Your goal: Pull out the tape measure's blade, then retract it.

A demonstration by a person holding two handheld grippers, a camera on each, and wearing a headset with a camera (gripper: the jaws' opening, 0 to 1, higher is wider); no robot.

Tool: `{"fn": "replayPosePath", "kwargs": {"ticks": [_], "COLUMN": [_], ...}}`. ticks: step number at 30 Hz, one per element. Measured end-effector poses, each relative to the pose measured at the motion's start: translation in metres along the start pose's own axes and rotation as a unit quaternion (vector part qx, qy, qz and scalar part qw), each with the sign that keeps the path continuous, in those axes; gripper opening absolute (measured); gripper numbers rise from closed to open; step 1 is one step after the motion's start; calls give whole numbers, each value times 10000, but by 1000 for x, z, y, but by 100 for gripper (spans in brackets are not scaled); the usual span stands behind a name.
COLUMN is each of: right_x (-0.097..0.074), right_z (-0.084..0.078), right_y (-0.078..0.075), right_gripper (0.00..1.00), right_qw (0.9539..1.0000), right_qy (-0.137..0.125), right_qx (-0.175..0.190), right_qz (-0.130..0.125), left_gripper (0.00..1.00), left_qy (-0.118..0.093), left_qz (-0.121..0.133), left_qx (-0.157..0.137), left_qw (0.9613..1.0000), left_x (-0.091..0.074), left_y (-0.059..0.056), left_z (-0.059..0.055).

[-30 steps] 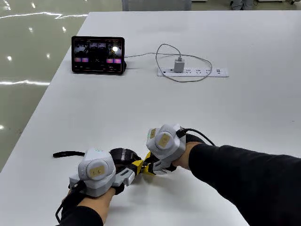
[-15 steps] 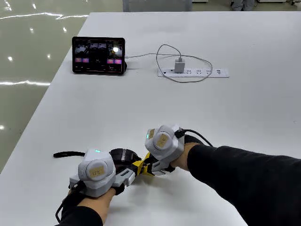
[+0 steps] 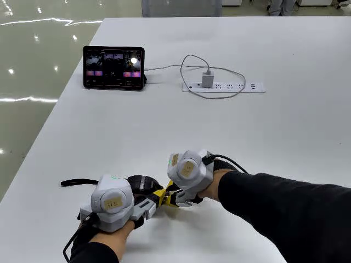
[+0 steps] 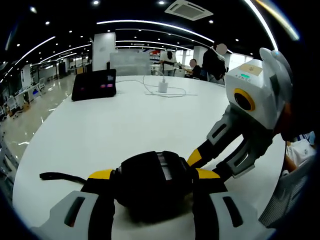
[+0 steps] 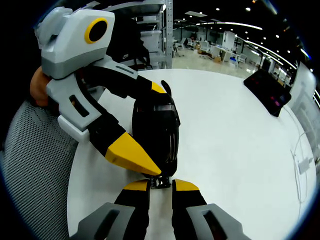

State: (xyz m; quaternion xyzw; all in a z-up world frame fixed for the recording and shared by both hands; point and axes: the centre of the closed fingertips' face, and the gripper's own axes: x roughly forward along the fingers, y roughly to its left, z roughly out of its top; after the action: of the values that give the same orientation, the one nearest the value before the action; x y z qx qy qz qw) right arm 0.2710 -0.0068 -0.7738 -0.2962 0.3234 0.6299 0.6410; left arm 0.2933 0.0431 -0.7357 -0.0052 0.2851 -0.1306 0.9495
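Left tool [image 4: 154,175] level around tape measure [image 4: 150,192]

White table [image 3: 274,137] — tablet [image 3: 114,67], power strip [image 3: 224,86], charger [image 3: 207,80] plugged in.

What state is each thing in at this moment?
tape measure: lying on the table, case clamped, blade hardly drawn out.
left gripper: shut on the tape measure case.
right gripper: shut on the blade tip.
tablet: screen lit, propped up.
charger: plugged into the power strip.
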Motion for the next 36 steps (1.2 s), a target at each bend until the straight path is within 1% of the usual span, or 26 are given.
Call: {"fn": "replayPosePath", "kwargs": {"ticks": [2,3,4,5,7,8,10,11,13,15,16,17,19,21,23,25,27,28,30,31,33,34,36], "right_x": [-3,-4,-6,-8,-13,-15,-21,-24,-27,-32,-35,-37,-43,-50,-53,-58,-66,-68,-74,-78,-82,-86,-92], "right_z": [-2,-3,-4,-4,-6,-6,-6,-8,-13,-23,-28,-31,-38,-42,-47,-49,-48,-48,-53,-57,-61,-64,-71], "right_y": [0,0,-1,-1,0,0,2,4,4,5,5,5,4,4,3,1,0,0,1,2,2,2,3], "right_gripper": [13,13,13,13,13,13,14,15,17,20,21,21,23,24,25,27,28,28,29,30,32,34,36], "right_qw": [10000,10000,10000,10000,9999,9999,9996,9992,9987,9982,9978,9974,9963,9956,9952,9944,9930,9923,9915,9911,9894,9875,9852], "right_qy": [12,21,23,19,7,-14,-150,-211,-244,-245,-234,-243,-292,-333,-320,-351,-473,-523,-554,-559,-604,-658,-715], "right_qx": [-1,6,24,41,88,103,197,308,393,495,562,607,734,767,803,841,912,938,970,993,1074,1184,1281], "right_qz": [-10,-30,-50,-62,-94,-100,-153,-145,-194,-233,-265,-290,-353,-423,-450,-530,-586,-609,-660,-691,-767,-810,-884], "left_gripper": [60,63,67,69,70,72,79,81,86,92,97,99,99,99,99,99,99,99,99,99,99,99,99], "left_qy": [19,25,53,95,87,63,38,20,30,49,42,53,33,60,105,97,97,140,201,237,248,243,288], "left_qz": [-92,-89,-147,-203,-248,-285,-386,-495,-536,-602,-658,-648,-751,-861,-994,-1039,-1323,-1405,-1527,-1666,-1686,-1721,-1758], "left_qx": [-64,-60,-50,-48,-8,25,50,39,88,115,103,115,191,219,157,173,78,50,133,131,186,199,236], "left_qw": [9999,9999,9999,9997,9997,9996,9992,9988,9985,9981,9978,9978,9970,9960,9949,9944,9911,9900,9880,9857,9852,9846,9837], "left_x": [-2,-2,-1,-1,-3,-4,-6,-7,-8,-9,-9,-10,-11,-13,-14,-15,-18,-19,-21,-24,-25,-27,-29], "left_y": [-1,-1,-2,-4,-6,-8,-12,-16,-17,-20,-22,-21,-23,-23,-24,-22,-27,-28,-27,-29,-27,-25,-22], "left_z": [0,-1,-2,-4,-4,-3,-1,-1,-1,-2,-2,-1,0,0,0,0,2,2,2,2,2,3,2]}}
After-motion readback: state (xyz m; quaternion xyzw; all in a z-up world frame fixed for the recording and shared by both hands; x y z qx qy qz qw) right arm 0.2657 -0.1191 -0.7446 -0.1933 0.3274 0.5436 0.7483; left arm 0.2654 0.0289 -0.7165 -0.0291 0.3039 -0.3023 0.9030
